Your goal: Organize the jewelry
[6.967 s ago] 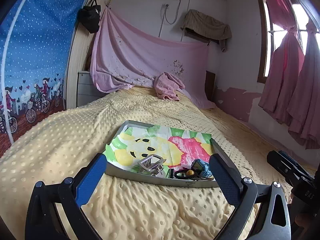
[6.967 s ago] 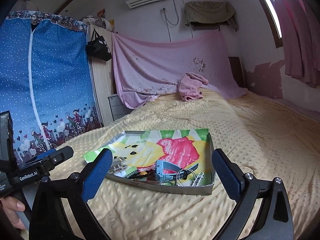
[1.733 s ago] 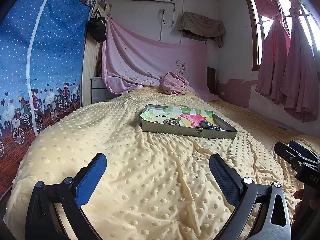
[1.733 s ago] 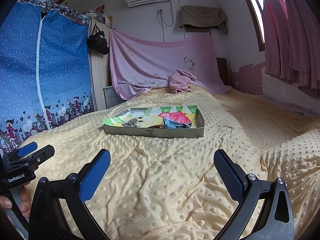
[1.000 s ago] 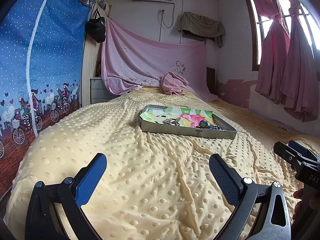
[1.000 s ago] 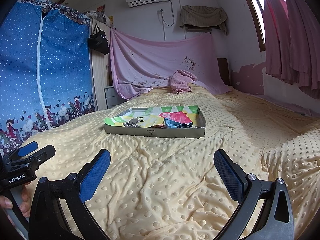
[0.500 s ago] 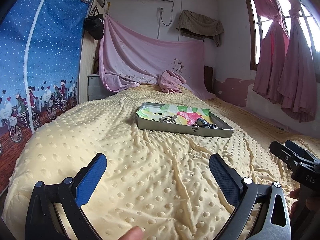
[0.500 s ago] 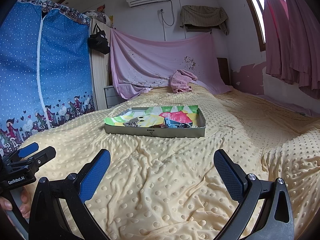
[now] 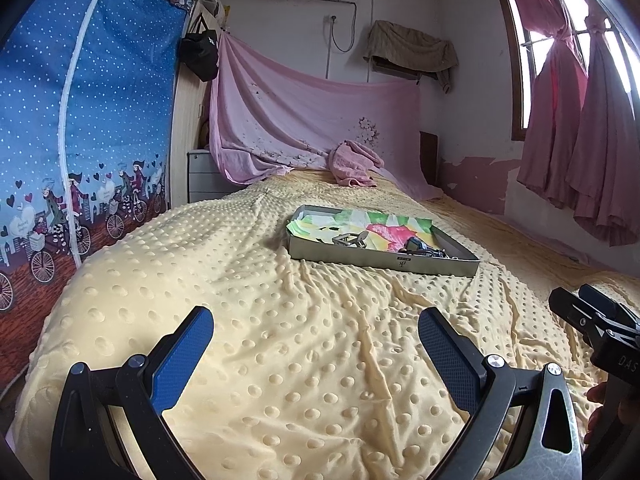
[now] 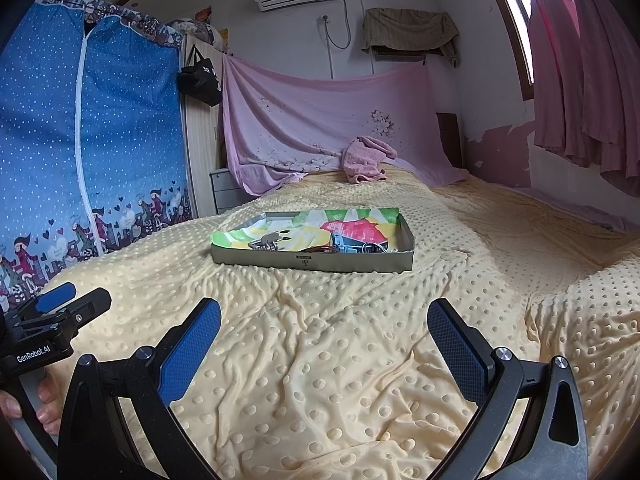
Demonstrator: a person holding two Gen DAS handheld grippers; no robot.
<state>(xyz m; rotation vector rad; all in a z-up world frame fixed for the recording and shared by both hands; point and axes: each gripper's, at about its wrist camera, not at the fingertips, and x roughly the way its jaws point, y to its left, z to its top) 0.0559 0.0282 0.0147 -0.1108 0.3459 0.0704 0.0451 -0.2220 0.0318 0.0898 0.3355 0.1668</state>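
Both tools hang spread and empty over the yellow bedspread (image 10: 320, 360): left tool (image 9: 316, 344), right tool (image 10: 324, 340). I see the jewelry (image 10: 352, 246) heaped in the tray (image 10: 312, 262), well ahead; its long side faces me, roughly centred for the right tool.

Light: soft daylight from the window (image 9: 568, 40), overexposed panes.
Shadows: faint on the bed (image 9: 320, 340).
Focus: sharp.
Distortion: strong fisheye bending, dark corner vignette.
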